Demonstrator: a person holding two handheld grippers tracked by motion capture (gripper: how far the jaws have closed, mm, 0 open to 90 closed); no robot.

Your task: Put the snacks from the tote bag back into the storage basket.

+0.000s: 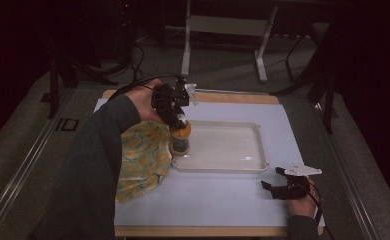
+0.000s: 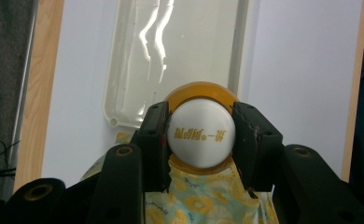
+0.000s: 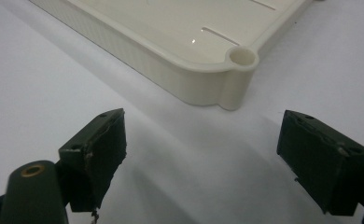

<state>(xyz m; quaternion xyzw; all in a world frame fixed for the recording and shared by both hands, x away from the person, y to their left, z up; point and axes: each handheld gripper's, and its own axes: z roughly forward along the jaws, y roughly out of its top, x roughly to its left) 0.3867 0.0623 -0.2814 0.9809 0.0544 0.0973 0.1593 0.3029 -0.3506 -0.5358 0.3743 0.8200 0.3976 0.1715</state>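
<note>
Bottle [image 2: 200, 133] with white cap and orange body, clamped by the cap between the two black jaws of the left hand-held gripper [image 2: 200, 140]; the pads press on opposite sides of the cap, whose printed top faces the left gripper view. In the high view the left hand-held gripper [image 1: 179, 120] points down and holds the bottle [image 1: 180, 137] upright at the left end of the cream tray [image 1: 260, 150], at or just above its near-left rim; whether the base rests on the tray cannot be told. Cloth [image 1: 142, 159] with a yellow and pale green pattern lies bunched on the white counter [image 1: 208, 200], touching the tray's left side and passing under the bottle in the left gripper view [image 2: 208, 200]. The tray [image 2: 124, 70] is shallow and glossy. Right hand-held gripper [image 1: 275, 189] rests low over the counter near its front right corner, just in front of the tray's near-right corner and apart from it; its jaws stand wide apart with nothing between them. In the right gripper view the right hand-held gripper [image 3: 203, 154] faces the rounded tray corner [image 3: 217, 88] across bare counter [image 3: 40, 93]
</note>
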